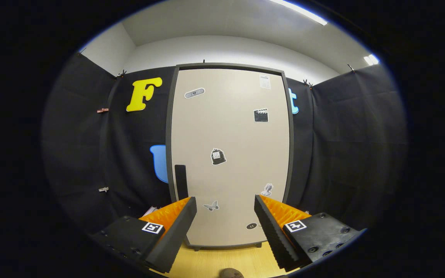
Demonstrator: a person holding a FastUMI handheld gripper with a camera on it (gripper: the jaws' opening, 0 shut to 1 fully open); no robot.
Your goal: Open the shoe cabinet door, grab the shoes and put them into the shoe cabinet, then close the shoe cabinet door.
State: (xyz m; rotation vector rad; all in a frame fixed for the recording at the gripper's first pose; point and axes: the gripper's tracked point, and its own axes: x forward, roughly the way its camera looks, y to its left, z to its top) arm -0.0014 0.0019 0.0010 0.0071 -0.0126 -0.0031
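The shoe cabinet stands upright straight ahead, a tall beige door in a dark frame, and the door is closed. A dark vertical handle sits low on the door's left edge, just beyond my left fingertip. Several small stickers dot the door. My gripper is open, with nothing between its fingers, and it points at the lower part of the door from a short distance. A brown rounded thing, possibly the toe of a shoe, peeks in on the floor below the fingers.
The cabinet stands on short feet on a light wooden floor. Black cloth walls close in on both sides of the cabinet. Something pale with a red edge lies low by the cabinet's left side, behind my left finger.
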